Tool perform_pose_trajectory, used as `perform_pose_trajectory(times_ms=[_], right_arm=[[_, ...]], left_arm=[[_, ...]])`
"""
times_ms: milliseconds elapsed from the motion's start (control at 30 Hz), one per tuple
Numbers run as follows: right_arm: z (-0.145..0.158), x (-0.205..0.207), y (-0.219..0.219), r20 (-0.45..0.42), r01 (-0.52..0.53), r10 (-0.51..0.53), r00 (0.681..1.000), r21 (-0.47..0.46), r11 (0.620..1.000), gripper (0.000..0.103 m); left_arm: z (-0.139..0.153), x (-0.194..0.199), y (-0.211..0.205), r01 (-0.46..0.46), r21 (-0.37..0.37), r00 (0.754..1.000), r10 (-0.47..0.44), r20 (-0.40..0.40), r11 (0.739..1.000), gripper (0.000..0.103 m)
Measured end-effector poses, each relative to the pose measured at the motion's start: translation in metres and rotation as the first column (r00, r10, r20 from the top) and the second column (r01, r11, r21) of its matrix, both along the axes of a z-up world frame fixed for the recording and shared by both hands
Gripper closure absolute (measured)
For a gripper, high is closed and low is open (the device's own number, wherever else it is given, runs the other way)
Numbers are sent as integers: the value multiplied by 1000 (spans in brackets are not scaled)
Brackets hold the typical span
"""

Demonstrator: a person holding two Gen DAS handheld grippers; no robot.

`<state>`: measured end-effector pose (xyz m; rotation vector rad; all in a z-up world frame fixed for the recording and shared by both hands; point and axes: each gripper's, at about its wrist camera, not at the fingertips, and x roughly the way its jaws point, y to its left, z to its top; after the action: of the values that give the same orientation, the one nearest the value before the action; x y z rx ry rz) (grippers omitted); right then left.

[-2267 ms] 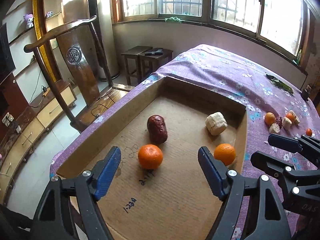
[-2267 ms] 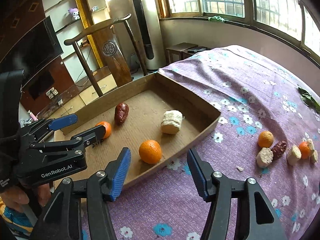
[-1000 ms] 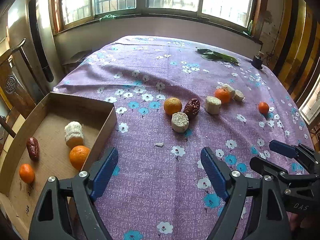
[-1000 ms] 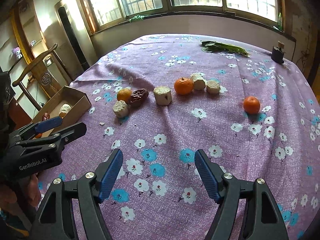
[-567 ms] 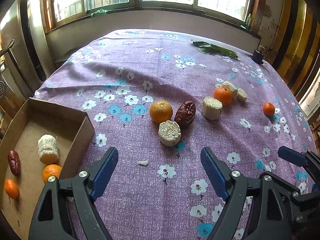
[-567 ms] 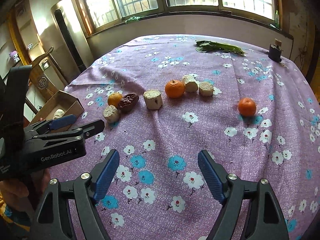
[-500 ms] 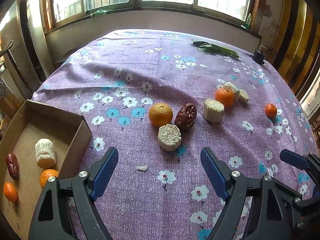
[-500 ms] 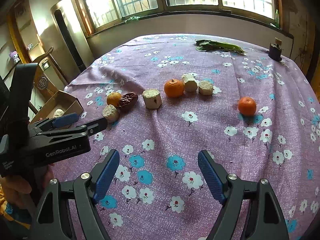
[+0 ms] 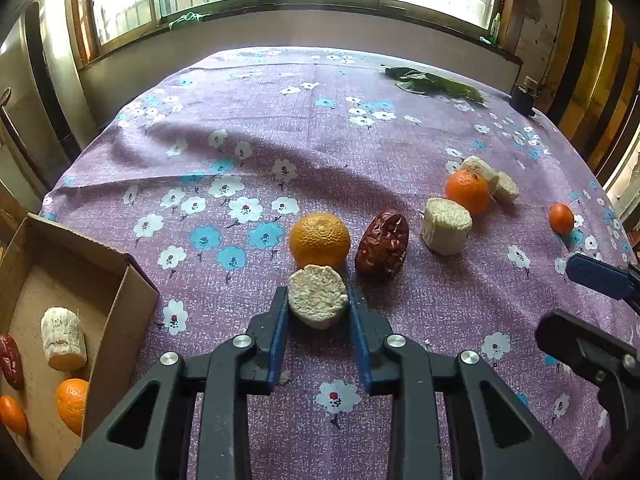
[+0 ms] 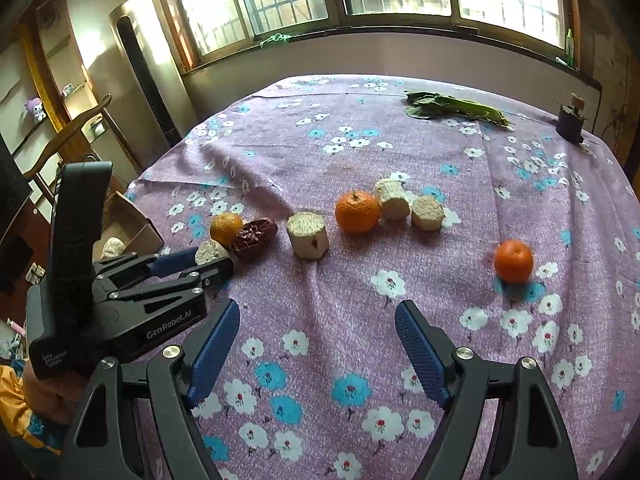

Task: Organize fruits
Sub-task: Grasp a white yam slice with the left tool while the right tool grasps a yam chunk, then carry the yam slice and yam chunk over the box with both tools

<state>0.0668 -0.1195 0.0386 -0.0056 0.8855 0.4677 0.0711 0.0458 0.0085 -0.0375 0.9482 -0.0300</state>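
My left gripper (image 9: pixel 318 312) is shut on a pale banana chunk (image 9: pixel 318 295) resting on the purple flowered cloth; it also shows in the right wrist view (image 10: pixel 209 251). Just behind the chunk lie an orange (image 9: pixel 319 239) and a dark red date (image 9: pixel 382 245). Further right sit another banana chunk (image 9: pixel 446 226), an orange (image 9: pixel 467 191), two more chunks (image 9: pixel 492 178) and a small orange (image 9: pixel 561 219). My right gripper (image 10: pixel 318 352) is open and empty above the cloth, well short of the fruit row (image 10: pixel 357 210).
A cardboard box (image 9: pixel 132 284) stands at the table's left edge and holds a banana chunk (image 9: pixel 63 338), oranges (image 9: pixel 71 404) and a date (image 9: pixel 10 360). Green leaves (image 10: pixel 452 110) and a small dark jar (image 10: pixel 571 120) lie at the far side.
My left gripper has moved forward and down to the nearest banana chunk and shut on it. The right gripper has edged closer to the fruit row, still open.
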Motion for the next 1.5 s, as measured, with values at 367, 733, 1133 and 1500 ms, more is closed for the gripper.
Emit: perform_pose_trajectory(times_ms=[367,733,1133,1500], right_arm=[[-28,62,33,-38,-32,31,999,-27,999,53],[-18,40,27,-23,-32,31,999,-30,999,70],[3,-31,14,4,-38,38,999,24,999,70],[21,-76,35,37,-104,102,994,47,994,70]], left_arm=[[18,-20,8,-23,1,999,23,36,1000,76],[21,-34,13,-48,0,998,48,30,999,76],[40,-78,21,-54,20,997,53,60,998,75],[55,-117,39,-96,64,990,89,111,993,75]])
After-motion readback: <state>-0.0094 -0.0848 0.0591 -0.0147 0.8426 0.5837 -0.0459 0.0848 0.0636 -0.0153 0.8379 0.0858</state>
